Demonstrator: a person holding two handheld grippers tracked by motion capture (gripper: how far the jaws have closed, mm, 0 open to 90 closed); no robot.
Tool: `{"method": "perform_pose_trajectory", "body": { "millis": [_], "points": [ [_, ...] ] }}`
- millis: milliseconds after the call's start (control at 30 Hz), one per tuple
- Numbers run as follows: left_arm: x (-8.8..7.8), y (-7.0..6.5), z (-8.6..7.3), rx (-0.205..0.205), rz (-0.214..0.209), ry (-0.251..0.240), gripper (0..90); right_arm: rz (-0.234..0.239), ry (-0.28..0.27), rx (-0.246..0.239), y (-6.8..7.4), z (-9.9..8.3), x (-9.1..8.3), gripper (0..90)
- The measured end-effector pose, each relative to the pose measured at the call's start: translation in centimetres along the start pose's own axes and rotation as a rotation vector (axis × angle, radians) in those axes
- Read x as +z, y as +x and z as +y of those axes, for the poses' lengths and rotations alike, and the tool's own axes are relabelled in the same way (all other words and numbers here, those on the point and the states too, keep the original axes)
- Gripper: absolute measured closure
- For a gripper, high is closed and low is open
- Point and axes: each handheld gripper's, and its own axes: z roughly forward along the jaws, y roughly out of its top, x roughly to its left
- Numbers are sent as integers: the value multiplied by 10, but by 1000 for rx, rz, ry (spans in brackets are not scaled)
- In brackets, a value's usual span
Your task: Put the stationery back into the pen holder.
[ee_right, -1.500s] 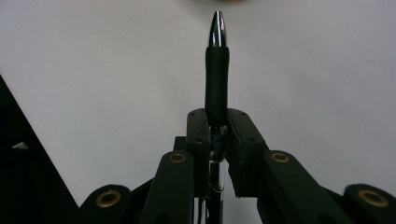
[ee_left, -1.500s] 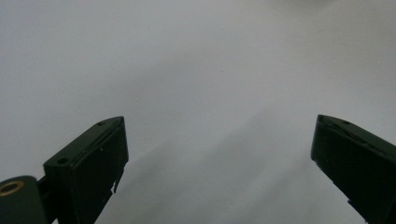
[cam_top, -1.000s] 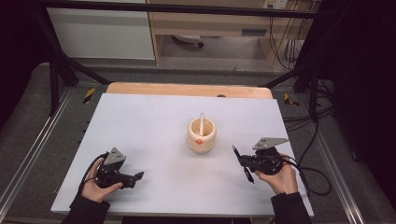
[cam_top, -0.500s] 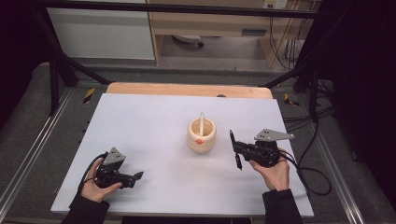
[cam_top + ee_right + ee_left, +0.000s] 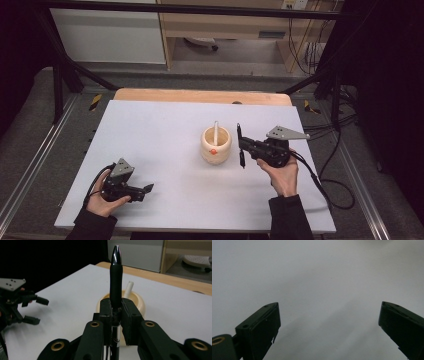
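Note:
A cream cup (image 5: 216, 146) stands mid-table with a white stick (image 5: 216, 130) leaning inside it and a small red mark on its front. My right gripper (image 5: 243, 146) hovers just right of the cup, shut on a black pen (image 5: 240, 142) that stands upright between its jaws. The right gripper view has the pen (image 5: 116, 277) rising from the closed jaws, its shiny tip up, with the cup (image 5: 136, 301) right behind it. My left gripper (image 5: 146, 190) rests low at the table's front left, jaws wide apart and empty (image 5: 329, 325); it appears again as the left gripper (image 5: 37, 310) farther off.
The white tabletop (image 5: 160, 130) lies on a wooden board (image 5: 200, 96) whose far edge shows behind. A black cable (image 5: 325, 185) trails off the right side. Metal frame rails (image 5: 30, 170) flank the table.
My right gripper has risen and moved left toward the cup, carrying the pen. The left hand has stayed where it was.

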Motion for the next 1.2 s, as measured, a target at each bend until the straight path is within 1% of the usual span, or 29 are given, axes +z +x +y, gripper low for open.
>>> {"method": "perform_pose_trajectory", "body": {
  "millis": [67,167,367,600,733,900,1033,1200],
  "points": [
    [0,0,0,0,-2,-1,41,-5,-30,11,1,5,4,798],
    [0,0,0,0,-2,-1,41,-7,-58,21,2,11,12,798],
    [-1,1,0,-3,-2,-2,41,-18,-82,27,3,21,27,798],
    [-1,1,0,-3,-3,-4,41,-24,-102,22,3,37,42,798],
    [-1,1,0,-4,-4,-5,41,-24,-100,19,4,44,54,798],
    [-1,1,0,-4,-6,-5,41,-29,-103,18,3,49,68,798],
    [-1,1,0,-7,-8,-10,41,-32,-95,33,-2,48,80,798],
    [-1,2,0,-7,-10,-6,41,-32,-76,35,-7,42,94,798]
  ]
}}
